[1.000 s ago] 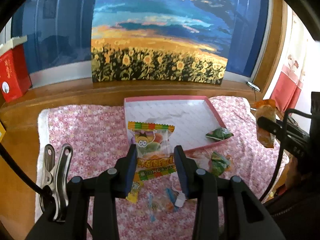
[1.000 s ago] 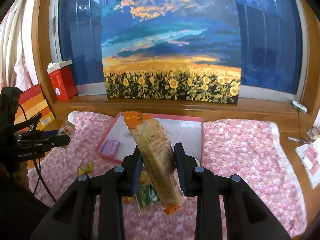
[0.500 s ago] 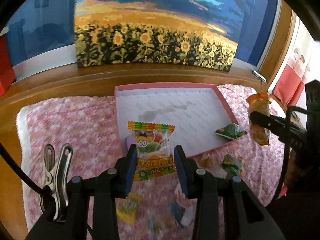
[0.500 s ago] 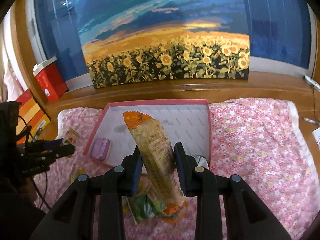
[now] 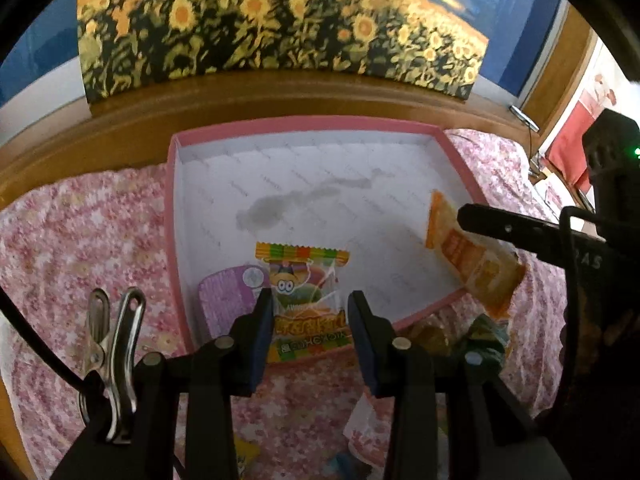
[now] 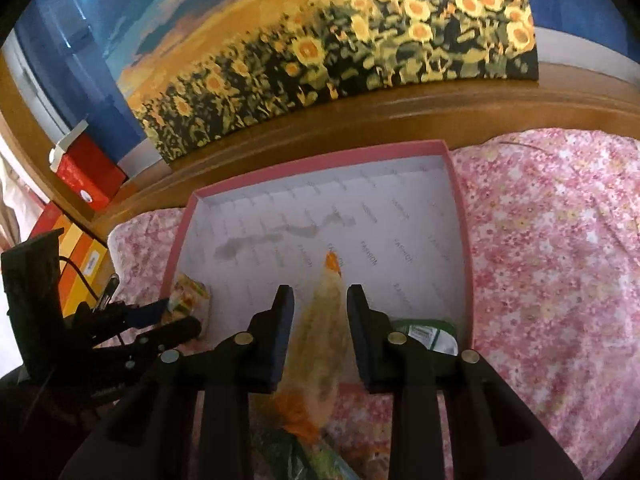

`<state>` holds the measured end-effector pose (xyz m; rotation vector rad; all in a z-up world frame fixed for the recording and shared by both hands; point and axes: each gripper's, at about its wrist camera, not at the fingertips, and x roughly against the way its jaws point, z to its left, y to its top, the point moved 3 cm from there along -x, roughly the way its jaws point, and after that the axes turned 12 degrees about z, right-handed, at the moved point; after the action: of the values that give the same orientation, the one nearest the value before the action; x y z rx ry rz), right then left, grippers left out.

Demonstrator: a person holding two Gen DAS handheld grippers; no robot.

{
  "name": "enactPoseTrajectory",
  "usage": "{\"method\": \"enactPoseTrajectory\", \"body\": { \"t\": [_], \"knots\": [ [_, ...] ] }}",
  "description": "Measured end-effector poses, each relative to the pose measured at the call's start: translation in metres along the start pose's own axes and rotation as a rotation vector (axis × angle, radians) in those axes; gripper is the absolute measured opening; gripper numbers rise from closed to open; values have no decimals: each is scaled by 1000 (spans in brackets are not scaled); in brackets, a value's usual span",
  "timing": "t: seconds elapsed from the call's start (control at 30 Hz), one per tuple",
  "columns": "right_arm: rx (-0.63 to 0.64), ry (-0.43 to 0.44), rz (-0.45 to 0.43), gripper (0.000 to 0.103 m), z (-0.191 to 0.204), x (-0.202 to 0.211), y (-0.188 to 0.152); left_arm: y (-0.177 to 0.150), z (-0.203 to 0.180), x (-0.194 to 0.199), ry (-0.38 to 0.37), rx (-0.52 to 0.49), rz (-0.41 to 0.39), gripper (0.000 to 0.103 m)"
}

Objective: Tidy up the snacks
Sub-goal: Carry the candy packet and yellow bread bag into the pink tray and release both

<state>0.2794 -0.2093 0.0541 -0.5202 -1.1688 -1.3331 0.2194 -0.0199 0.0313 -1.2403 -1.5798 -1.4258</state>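
pinching a gummy packet, the left gripper hangs over the pink tray.

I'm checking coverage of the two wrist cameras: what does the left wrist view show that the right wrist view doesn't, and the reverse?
Only the left wrist view shows the metal clip and the purple packet in the box's near corner. Only the right wrist view shows the red box on the ledge and the green packet. Both show the pink box, the sunflower painting, the floral cloth, the left gripper holding the cartoon candy bag and the right gripper holding the orange snack pack.
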Motion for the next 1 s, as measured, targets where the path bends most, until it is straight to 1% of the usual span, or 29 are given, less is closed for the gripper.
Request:
{"method": "enactPoseTrajectory", "body": {
  "t": [0.1,0.23,0.33,0.37,0.43,0.47,0.5,0.53,0.6,0.7,0.73,0.77,0.8,0.83,0.93,1.0],
  "knots": [
    [1,-3,15,28,-2,-7,2,2,3,-6,0,15,13,39],
    [-8,4,33,28,-7,-15,5,9,4,-7,13,22,-3,40],
    [-4,-3,31,28,-8,-15,6,11,7,-5,13,38,-5,43],
    [2,2,31,25,-8,-15,6,13,7,-5,13,43,-7,44],
    [8,32,-2,17,-8,-9,7,15,7,-3,14,53,-14,45],
    [0,74,-33,16,-8,-4,8,14,8,-2,14,58,-15,45],
    [-6,108,-43,16,-9,0,10,13,8,-1,14,63,-16,45],
    [-10,129,-59,16,-8,3,13,13,8,0,14,68,-17,45],
    [-1,113,-100,16,-6,8,19,11,8,3,17,71,-25,45],
    [-21,43,-109,19,-8,8,24,10,9,6,38,76,-31,50],
    [-22,37,-94,29,-9,8,25,8,9,7,48,80,-32,55],
    [-17,30,-66,42,-8,6,25,8,10,8,58,86,-33,60],
    [-16,18,-46,45,-8,5,25,7,11,9,65,93,-34,61],
    [-18,-2,-36,46,-8,5,23,6,12,10,67,103,-34,62],
    [-21,-25,-39,46,-7,9,15,1,13,15,69,120,-37,62],
    [-26,-36,-33,46,-8,13,9,-4,12,24,68,124,-56,62]
  ]
}}
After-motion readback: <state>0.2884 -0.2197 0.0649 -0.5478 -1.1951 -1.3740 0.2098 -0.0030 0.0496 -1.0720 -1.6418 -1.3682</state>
